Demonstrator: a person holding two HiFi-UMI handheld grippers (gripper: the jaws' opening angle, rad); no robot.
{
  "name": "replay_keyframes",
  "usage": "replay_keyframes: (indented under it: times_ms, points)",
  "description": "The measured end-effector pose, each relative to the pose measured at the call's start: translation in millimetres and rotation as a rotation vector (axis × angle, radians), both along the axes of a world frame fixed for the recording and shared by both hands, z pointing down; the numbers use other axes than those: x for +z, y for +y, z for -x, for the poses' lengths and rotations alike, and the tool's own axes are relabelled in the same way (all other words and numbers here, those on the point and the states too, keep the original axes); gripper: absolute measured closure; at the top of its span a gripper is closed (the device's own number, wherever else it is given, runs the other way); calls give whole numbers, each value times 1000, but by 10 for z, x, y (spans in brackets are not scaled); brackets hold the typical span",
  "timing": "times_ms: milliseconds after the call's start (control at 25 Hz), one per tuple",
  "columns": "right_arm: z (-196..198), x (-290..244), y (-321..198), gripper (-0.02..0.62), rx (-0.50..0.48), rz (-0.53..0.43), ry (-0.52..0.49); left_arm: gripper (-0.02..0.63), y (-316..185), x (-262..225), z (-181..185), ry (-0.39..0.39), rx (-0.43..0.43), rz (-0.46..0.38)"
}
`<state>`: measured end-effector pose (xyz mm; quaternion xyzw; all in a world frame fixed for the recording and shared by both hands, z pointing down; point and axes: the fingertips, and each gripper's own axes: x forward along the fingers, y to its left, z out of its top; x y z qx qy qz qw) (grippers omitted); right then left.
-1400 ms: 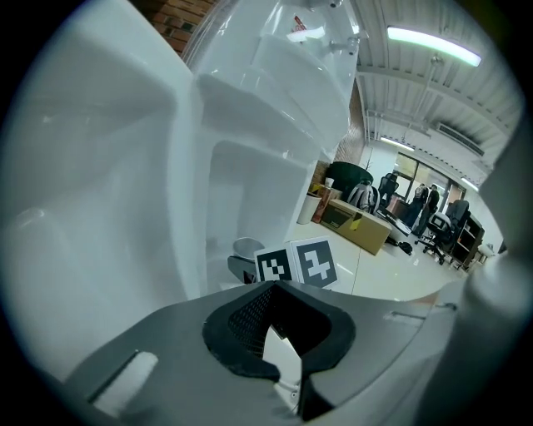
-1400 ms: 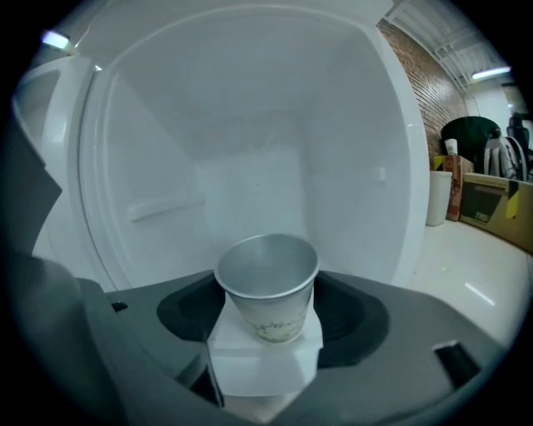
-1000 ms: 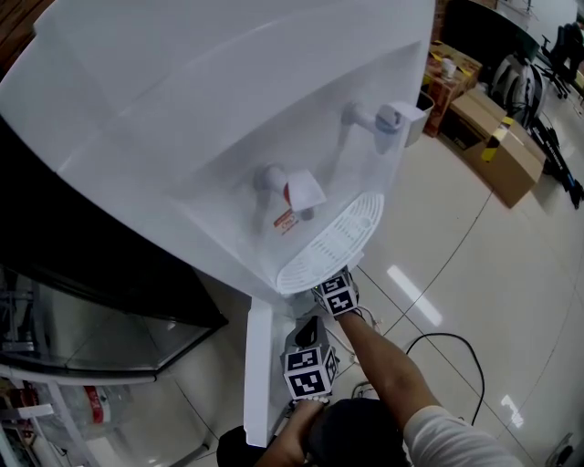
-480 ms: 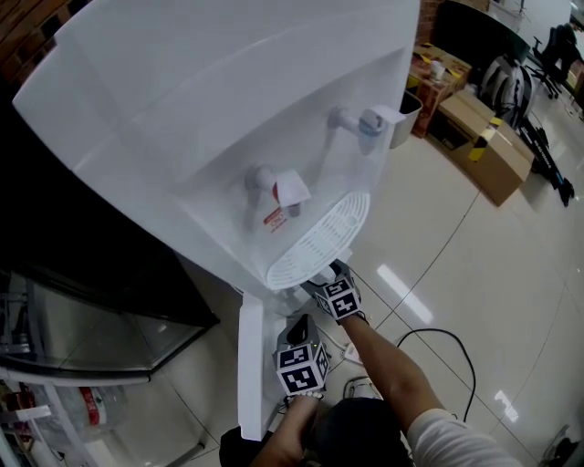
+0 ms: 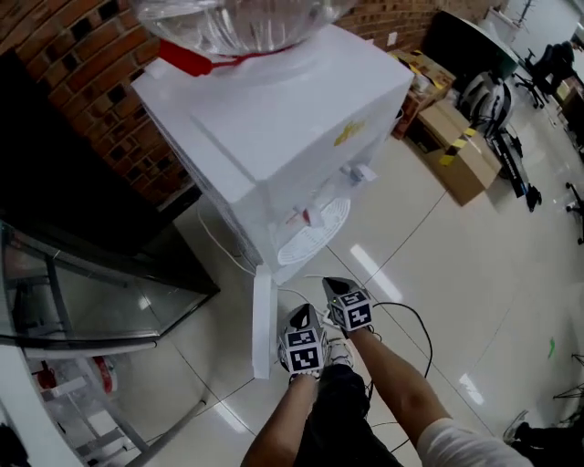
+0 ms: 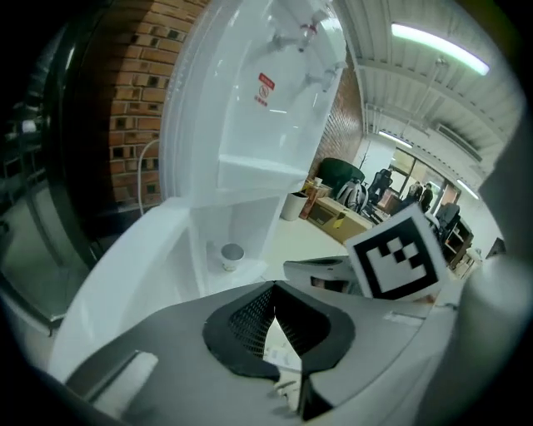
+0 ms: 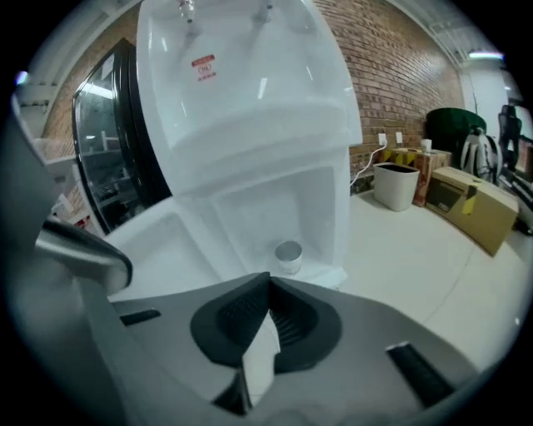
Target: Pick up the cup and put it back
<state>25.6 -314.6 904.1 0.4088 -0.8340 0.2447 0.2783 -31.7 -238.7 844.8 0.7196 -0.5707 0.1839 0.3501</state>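
Cabinet door: the narrow white door of the tall white plastic water dispenser stands swung open at the left. This leaves the low compartment reachable from the front.

Left tool: the left tool is held back from the compartment over the pale tiled floor. Its jaws are together on nothing, so I judge it is only waiting.

Cup: the small white paper cup stands upright on the floor of the open compartment, well apart from both tools. It looks already returned, so I judge the task nearly done.

Right tool: the right tool sits just beside the left one and aims at the same compartment. Its jaws have just been closing and now meet with nothing between them; the cup stands clear ahead.

Change: earlier both tools were tucked low under the round white drip tray. Now they are drawn out and higher. The head view has pulled away, taking in the dispenser's top and the clear water bottle.
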Motion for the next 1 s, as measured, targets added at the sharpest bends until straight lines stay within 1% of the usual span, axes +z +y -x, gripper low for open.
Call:
replay_keyframes:
  times_ms: [40,120,240,360,520,720,840,920,1000]
  points:
    - [-16,-196,139,592,8,25,17,604,117,-92,34,12,-7,5]
    - [-31,-601,413,592,9,56,45,604,373,-249,121,9,-10,16]
    - [-123,-1116,731,592,27,91,71,604,689,-514,268,6,-42,80]
    - [-241,-1655,1057,591,70,127,68,604,942,-1045,342,10,-58,117]
    - [-279,-2554,1401,591,128,149,-8,604,1219,-1937,392,16,-53,92]
    - [-236,-3497,1866,591,122,144,-14,604,1582,-2896,417,55,-58,89]
    - [-233,-3861,2113,591,104,145,-38,604,1679,-3323,365,85,-58,64]
    - [-225,-4006,2318,591,94,149,-60,604,1750,-3515,315,97,-48,49]
    - [-235,-4087,2526,591,79,153,-60,604,1820,-3672,242,102,-31,36]
